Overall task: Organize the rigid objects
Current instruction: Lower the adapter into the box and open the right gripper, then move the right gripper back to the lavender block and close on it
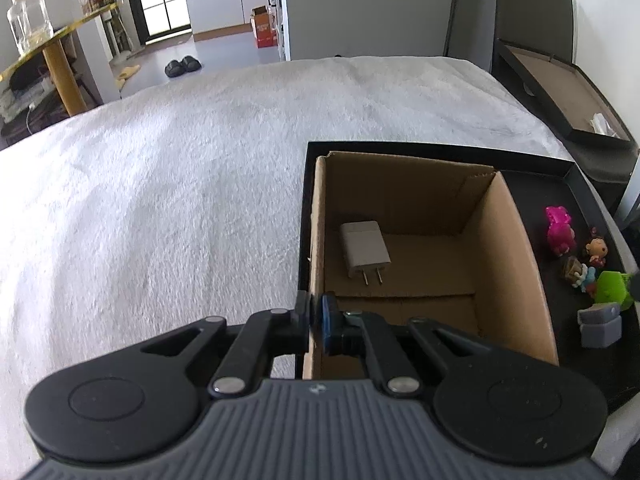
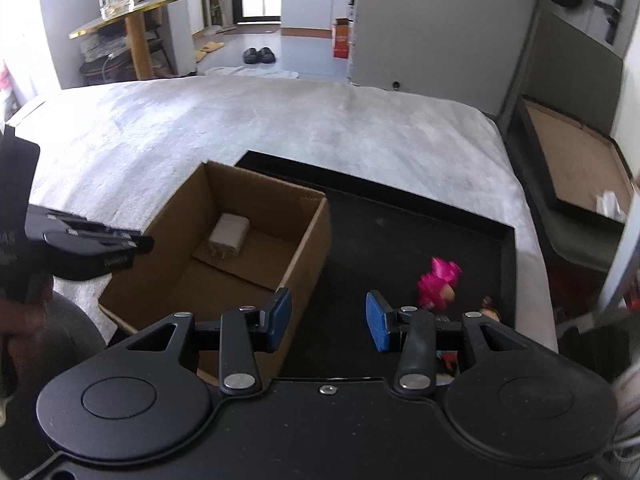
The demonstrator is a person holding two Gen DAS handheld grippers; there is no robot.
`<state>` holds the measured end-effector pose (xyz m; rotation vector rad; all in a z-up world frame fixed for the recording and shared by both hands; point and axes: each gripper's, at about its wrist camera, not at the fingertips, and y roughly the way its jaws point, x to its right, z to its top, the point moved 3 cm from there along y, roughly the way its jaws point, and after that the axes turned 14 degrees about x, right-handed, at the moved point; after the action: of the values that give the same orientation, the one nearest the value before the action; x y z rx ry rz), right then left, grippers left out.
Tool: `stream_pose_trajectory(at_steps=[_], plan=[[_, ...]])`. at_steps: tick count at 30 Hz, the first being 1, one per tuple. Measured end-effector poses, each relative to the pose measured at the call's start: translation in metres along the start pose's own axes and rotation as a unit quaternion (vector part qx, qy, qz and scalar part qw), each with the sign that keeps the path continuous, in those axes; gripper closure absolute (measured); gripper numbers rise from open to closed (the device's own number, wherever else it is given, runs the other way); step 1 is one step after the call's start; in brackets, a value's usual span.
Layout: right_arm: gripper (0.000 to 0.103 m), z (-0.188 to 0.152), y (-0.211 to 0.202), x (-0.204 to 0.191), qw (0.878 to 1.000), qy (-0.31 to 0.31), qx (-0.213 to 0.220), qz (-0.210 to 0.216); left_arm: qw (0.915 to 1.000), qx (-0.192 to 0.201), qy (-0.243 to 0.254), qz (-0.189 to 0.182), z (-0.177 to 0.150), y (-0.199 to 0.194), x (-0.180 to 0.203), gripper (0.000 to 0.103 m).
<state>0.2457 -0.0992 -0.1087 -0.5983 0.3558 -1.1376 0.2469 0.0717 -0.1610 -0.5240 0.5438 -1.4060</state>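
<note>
White plush bedding [image 1: 200, 168] was seen filling most of both views, spread from the lower left to the upper right of each frame. A black shallow tray [image 2: 400, 232] was laid on it, at the right of the left wrist view and the centre of the right wrist view. An open cardboard box [image 1: 508, 248] was stood inside the tray against its left side. A white wall charger [image 1: 365, 249] was found lying flat on the box floor, prongs turned toward the cameras, near the left wall.

At lower centre of the left wrist view, the left gripper [image 1: 315, 320] was clamped narrow on the box's left wall, one finger outside and the blue pad inside. At lower centre of the right wrist view, the right gripper [image 2: 328, 320] was held wide, with nothing between its blue pads [image 2: 378, 326], above the tray floor beside the box.

Small toys were grouped on the tray at the right edge: a pink figurine [image 1: 561, 231], a small doll [image 1: 597, 249], a green block [image 1: 614, 286] and a grey block [image 1: 601, 326].
</note>
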Motion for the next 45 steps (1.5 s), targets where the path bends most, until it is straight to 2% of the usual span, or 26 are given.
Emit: stream_pose_trajectory(at_steps=[7, 14, 18, 22, 24, 29, 40, 43, 45], plan=[[0.061, -0.01, -0.012, 0.021, 1.0, 0.023, 0.005, -0.012, 0.9994, -0.018, 0.024, 0.016, 0.005, 0.006, 0.008, 0.097], [0.054, -0.017, -0.023, 0.036, 0.999, 0.041, 0.017, -0.014, 0.9985, -0.028, 0.039, 0.028, 0.011, -0.006, 0.015, 0.093], [0.048, -0.02, -0.027, 0.042, 0.998, 0.047, 0.027, -0.01, 0.9982, -0.025, 0.044, 0.032, 0.017, -0.016, 0.022, 0.085], [0.045, -0.023, -0.031, 0.047, 0.998, 0.055, 0.036, -0.008, 0.9981, -0.019, 0.048, 0.033, 0.021, -0.026, 0.029, 0.068], [0.039, -0.025, -0.034, 0.05, 0.997, 0.06, 0.042, -0.009, 0.998, -0.014, 0.052, 0.034, 0.022, -0.032, 0.034, 0.061], [0.023, -0.03, -0.038, 0.056, 0.996, 0.067, 0.054, -0.023, 0.9975, -0.004, 0.061, 0.034, 0.025, -0.042, 0.046, 0.056], [0.011, -0.049, -0.039, 0.069, 0.992, 0.102, 0.063, -0.028, 0.9953, -0.005, 0.09, 0.036, 0.021, -0.052, 0.07, 0.053], [0.009, -0.054, -0.038, 0.073, 0.991, 0.112, 0.064, -0.03, 0.9936, -0.004, 0.103, 0.046, 0.02, -0.053, 0.077, 0.042], [0.008, -0.057, -0.036, 0.077, 0.99, 0.122, 0.063, -0.026, 0.9933, -0.003, 0.107, 0.042, 0.02, -0.055, 0.082, 0.028]])
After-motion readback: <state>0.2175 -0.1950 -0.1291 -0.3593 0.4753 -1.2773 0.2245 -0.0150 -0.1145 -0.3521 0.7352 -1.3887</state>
